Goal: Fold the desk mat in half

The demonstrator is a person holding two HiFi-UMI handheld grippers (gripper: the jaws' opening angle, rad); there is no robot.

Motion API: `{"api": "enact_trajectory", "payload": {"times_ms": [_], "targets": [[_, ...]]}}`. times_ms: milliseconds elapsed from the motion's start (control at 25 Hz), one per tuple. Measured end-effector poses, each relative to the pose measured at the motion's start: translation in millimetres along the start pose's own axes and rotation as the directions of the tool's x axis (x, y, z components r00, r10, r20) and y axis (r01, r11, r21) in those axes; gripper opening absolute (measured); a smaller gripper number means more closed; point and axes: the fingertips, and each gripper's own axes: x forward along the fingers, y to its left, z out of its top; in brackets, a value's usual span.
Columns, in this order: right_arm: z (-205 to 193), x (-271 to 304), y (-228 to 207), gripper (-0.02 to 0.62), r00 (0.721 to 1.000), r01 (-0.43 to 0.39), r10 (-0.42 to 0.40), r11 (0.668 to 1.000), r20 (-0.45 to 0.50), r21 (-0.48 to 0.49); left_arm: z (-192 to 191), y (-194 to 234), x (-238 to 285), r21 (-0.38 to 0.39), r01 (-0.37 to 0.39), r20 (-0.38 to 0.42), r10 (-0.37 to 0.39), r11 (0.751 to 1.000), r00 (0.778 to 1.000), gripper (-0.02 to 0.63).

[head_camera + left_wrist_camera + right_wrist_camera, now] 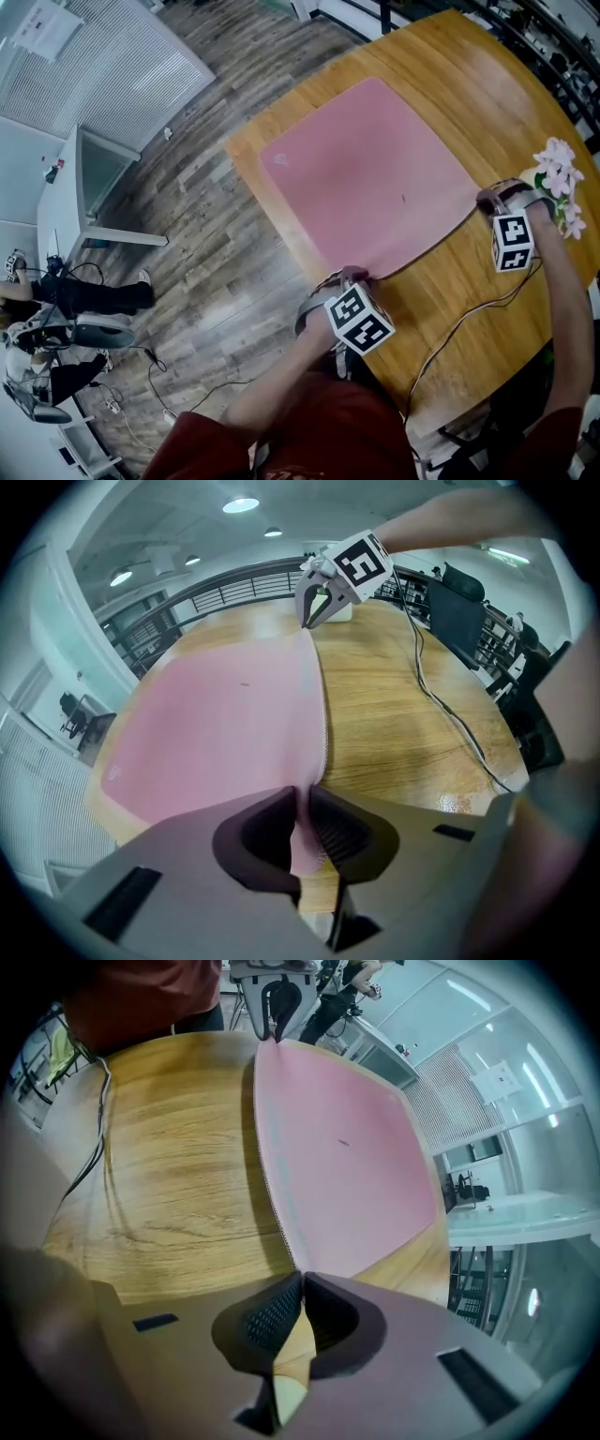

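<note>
The pink desk mat point(366, 178) lies flat on the round wooden surface point(469, 84), stretching away ahead of both grippers. Its near edge runs straight from one gripper to the other.

The left gripper point(305, 827) points steeply down at one near corner. Its jaws are drawn in on the mat's edge, and pink material passes up between the two pads. The right gripper point(302, 1312) is at the other near corner with its jaws almost together. It appears to pinch only the very tip of that corner, though the view is too tight there to say how deep the bite goes. Close to the right gripper the edge is raised a little, with a shadow beneath it, while the rest of the mat rests on the surface. A bunch of pale flowers point(560, 173) stands just beside the right gripper, and a thin cable point(459, 328) trails across the surface behind it.

The step in hand looks like the grasp and first lift of the near edge, so the fold itself has not begun. The next move calls for raising both corners together and carrying them forward over the mat. They should stay level with each other so the edge comes down square on the far edge. The right corner could slip if its hold is as shallow as it seems.
</note>
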Motion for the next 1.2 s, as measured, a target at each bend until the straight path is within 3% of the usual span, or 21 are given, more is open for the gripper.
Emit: {"api": "enact_trajectory", "payload": {"times_ms": [400, 640, 920, 1200], "targets": [[9.7, 1.0, -34.0, 0.018, 0.999, 0.037, -0.036, 0.999, -0.009, 0.028, 5.6, 26.4, -12.1, 0.039, 0.042, 0.013, -0.043, 0.998, 0.999, 0.061], [14.6, 13.4, -48.3, 0.015, 0.999, 0.034, -0.033, 0.998, -0.013, 0.051, 7.1, 44.8, -11.4, 0.016, 0.063, 0.006, -0.063, 0.998, 0.998, 0.06], [21.3, 28.3, -56.2, 0.011, 1.0, -0.011, 0.012, 0.998, -0.009, 0.064, 8.6, 64.5, -5.5, 0.008, 0.08, -0.006, -0.08, 0.997, 0.997, 0.057], [22.4, 30.3, -58.5, 0.037, 0.992, -0.123, 0.122, 0.989, 0.017, 0.079, 8.7, 70.0, 1.5, 0.009, 0.093, -0.012, -0.093, 0.996, 0.996, 0.055]]}}
